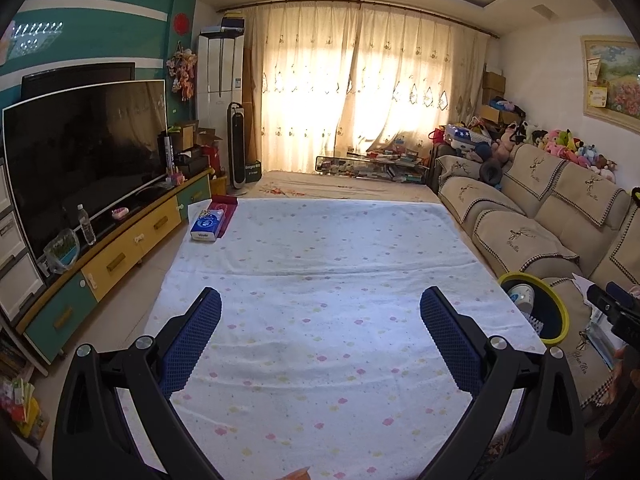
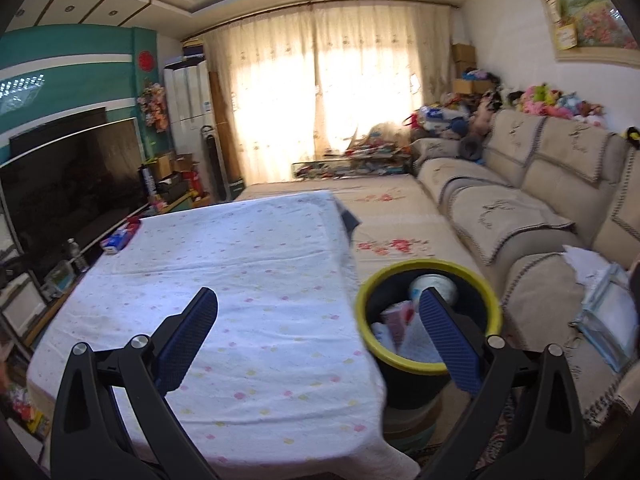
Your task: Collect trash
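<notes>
My left hand-held gripper (image 1: 320,336) hangs spread and empty over the table (image 1: 320,264); my right hand-held gripper (image 2: 318,332) is also released, by the bin (image 2: 400,354) at four o'clock, which already holds trash. The collecting looks nearly done. Next I'd check the tissue pack (image 1: 208,225) at eleven o'clock.

Left tool (image 1: 320,312) spread wide, empty; right tool (image 2: 318,314) likewise
</notes>
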The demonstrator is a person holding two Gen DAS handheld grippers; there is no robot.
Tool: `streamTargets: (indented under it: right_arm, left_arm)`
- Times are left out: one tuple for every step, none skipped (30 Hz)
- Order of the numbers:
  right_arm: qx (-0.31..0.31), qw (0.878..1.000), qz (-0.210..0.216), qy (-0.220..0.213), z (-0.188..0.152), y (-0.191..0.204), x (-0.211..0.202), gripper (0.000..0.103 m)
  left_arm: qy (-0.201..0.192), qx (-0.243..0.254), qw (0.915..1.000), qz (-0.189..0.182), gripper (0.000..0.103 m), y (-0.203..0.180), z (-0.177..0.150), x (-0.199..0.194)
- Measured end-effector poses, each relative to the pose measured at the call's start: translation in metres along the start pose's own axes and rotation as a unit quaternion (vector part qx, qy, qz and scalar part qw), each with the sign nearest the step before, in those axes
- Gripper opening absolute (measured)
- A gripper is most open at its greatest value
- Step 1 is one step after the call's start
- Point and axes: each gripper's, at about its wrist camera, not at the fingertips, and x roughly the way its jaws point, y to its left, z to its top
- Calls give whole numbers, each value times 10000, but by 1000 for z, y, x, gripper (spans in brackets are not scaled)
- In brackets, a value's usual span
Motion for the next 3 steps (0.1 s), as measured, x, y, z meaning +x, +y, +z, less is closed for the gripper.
streamTargets:
  right_arm:
    - [-17,9999,127,91,7,4,11,96]
    - [-58,9995,254,158,12,10,23,96]
    - [-101,9988,402,276,18,17,41,96]
  left_arm:
    - [63,-5,10000,72,98,5,4,15]
    - [164,-28,9997,163,98,12,8,35]
    - [281,-36,9994,220,98,18,11,55]
